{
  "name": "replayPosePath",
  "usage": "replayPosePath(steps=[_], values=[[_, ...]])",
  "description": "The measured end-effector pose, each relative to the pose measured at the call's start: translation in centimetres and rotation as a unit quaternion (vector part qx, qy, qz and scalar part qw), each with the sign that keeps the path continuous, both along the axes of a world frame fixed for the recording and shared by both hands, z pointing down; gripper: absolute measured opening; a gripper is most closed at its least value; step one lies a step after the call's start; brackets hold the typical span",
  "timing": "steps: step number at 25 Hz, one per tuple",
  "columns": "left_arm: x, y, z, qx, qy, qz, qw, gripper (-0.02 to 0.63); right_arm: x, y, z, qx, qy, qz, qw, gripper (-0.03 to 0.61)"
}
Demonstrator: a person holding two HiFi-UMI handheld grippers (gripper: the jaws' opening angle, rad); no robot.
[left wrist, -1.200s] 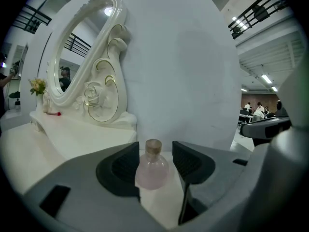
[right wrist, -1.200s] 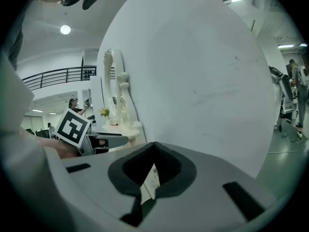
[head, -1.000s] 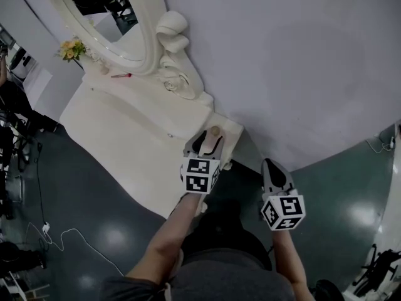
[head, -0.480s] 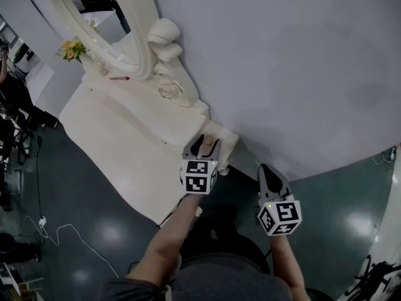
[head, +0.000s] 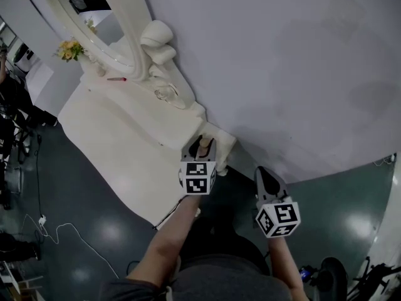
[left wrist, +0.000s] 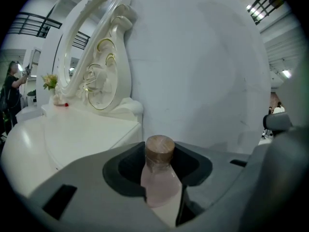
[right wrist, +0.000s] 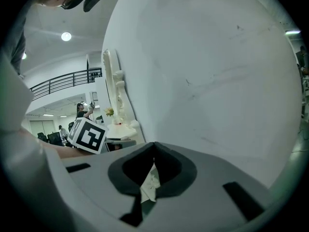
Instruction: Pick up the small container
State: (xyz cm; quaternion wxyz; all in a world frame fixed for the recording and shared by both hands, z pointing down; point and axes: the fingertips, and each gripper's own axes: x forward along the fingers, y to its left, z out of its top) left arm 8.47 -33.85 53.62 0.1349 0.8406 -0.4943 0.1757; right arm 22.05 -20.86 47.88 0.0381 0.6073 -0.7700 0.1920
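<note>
The small container (left wrist: 159, 182) is a pale bottle with a round brown cap. It stands on the low end shelf of a cream dresser (head: 119, 130), close to the wall. In the head view I see the small container (head: 203, 143) between the fingers of my left gripper (head: 202, 145). From the left gripper (left wrist: 160, 153) itself the bottle nearly fills the space between the jaws. They are closing around it, and a thin dark gap shows on its right side. My right gripper (head: 267, 173) hangs to the right, off the dresser and over the floor. That gripper (right wrist: 154, 146) has its tips together, holding nothing.
An oval mirror (head: 94, 17) in an ornate cream frame stands at the dresser's back. Yellow flowers (head: 70, 49) and a small red item (head: 118, 78) lie far along the top. A pale wall (head: 282, 61) runs right behind. A white cable (head: 56, 234) trails on the dark floor.
The left gripper's jaws have drawn in around the bottle. Both grippers have shifted slightly up the picture, and the head view has swung a little.
</note>
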Motion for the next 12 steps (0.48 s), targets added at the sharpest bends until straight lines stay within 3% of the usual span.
replayPosePath(steps=[5,12], values=[[0.1,0.2,-0.1,0.007,-0.023,0.004,0.9997,0.135,0.3,0.2,0.2,-0.004,-0.002,0.002,1.000,0.005],[0.3,0.8,-1.3,0.019,-0.013,0.017,0.9996,0.133,0.7,0.2,-0.4,0.002,0.001,0.005,1.000,0.005]])
